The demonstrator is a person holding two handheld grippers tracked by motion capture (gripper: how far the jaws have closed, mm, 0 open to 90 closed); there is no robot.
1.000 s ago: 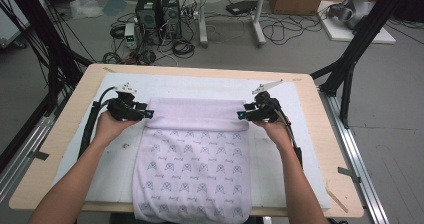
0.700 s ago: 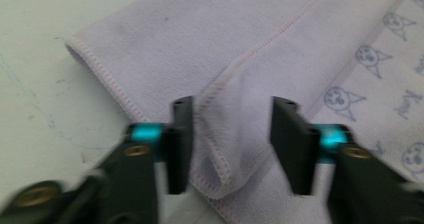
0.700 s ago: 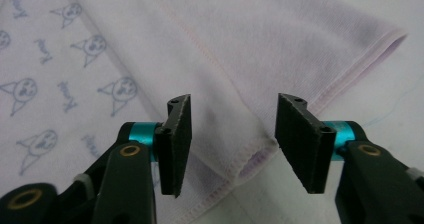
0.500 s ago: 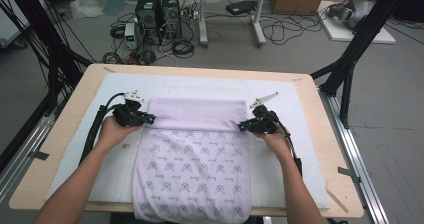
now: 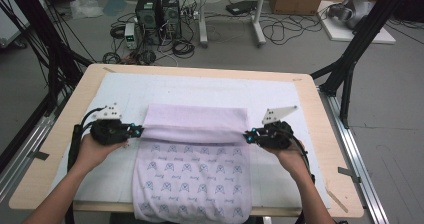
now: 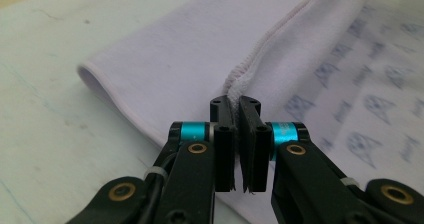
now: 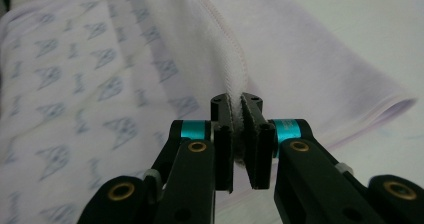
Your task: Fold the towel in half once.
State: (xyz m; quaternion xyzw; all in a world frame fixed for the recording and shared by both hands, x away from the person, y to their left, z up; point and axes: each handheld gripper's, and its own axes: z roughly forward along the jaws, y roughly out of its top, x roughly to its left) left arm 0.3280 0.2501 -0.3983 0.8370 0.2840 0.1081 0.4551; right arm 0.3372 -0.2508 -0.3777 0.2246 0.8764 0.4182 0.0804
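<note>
1. Jaws, left gripper (image 6: 239,134): pressed together on the hemmed edge of the towel (image 5: 195,169), having just been closing; white stitched hem is pinched between the pads in the left gripper view.
2. Jaws, right gripper (image 7: 239,134): likewise pinching the same hem at the opposite corner, also just closed onto it, with cloth bunched between the pads.
3. Grippers, placement: left gripper (image 5: 134,130) at the towel's left side, right gripper (image 5: 249,135) at its right side, both level with the fold line and pointing inward toward each other.
4. Towel, condition: pale lilac cloth, printed face up on the near half, which hangs over the near edge of the surface (image 5: 320,109). The far portion is doubled back toward the person, its plain reverse showing as an unprinted band. A rounded fold runs along the far side.
5. Underlay: light mat (image 5: 125,91) covering most of the surface, beneath the towel.
6. Step in hand, judged: a lengthwise fold, with the far edge gripped at both corners and carried toward the near edge.
7. Next move, judged: both hands should travel together toward the person, keeping the hem taut and level between them, then lay it squarely on the near half before letting go. Uneven pace would skew the fold.
</note>
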